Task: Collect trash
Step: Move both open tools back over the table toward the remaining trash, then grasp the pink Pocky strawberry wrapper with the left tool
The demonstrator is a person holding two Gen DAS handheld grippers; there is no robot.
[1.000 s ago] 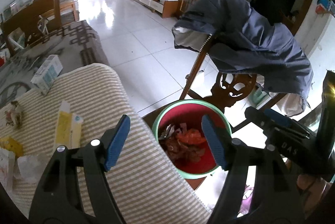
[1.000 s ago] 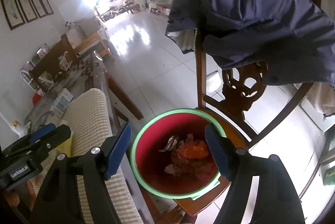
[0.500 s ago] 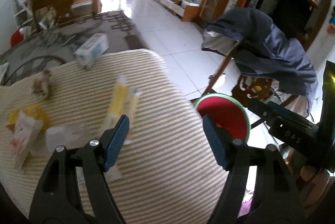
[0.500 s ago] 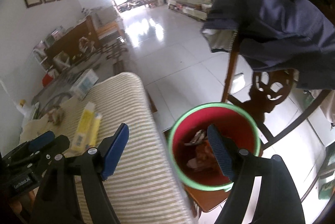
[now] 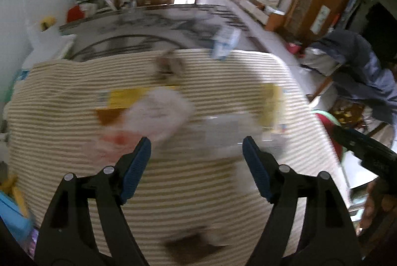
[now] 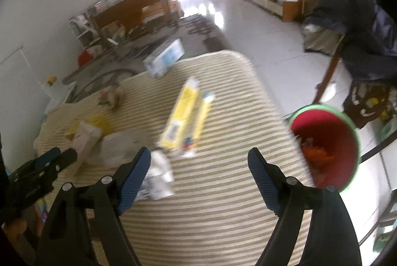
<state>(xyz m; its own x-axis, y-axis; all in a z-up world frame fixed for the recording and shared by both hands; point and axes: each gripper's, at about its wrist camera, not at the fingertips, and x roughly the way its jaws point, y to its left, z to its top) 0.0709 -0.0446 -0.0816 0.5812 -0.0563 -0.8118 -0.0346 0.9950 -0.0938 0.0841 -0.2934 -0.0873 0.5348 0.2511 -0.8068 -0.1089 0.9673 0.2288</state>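
Over the striped cloth (image 6: 223, 204), my left gripper (image 5: 196, 166) and right gripper (image 6: 199, 174) hang empty, jaws opening wide; scattered litter lies ahead — a yellow carton (image 6: 184, 114), crumpled white wrapper (image 6: 158, 179), blurred pale bag (image 5: 158, 114). The red bin (image 6: 325, 144), green-rimmed and part-filled, stands beside the cloth's right edge; a chair draped in a blue jacket (image 6: 359, 42) sits behind it.
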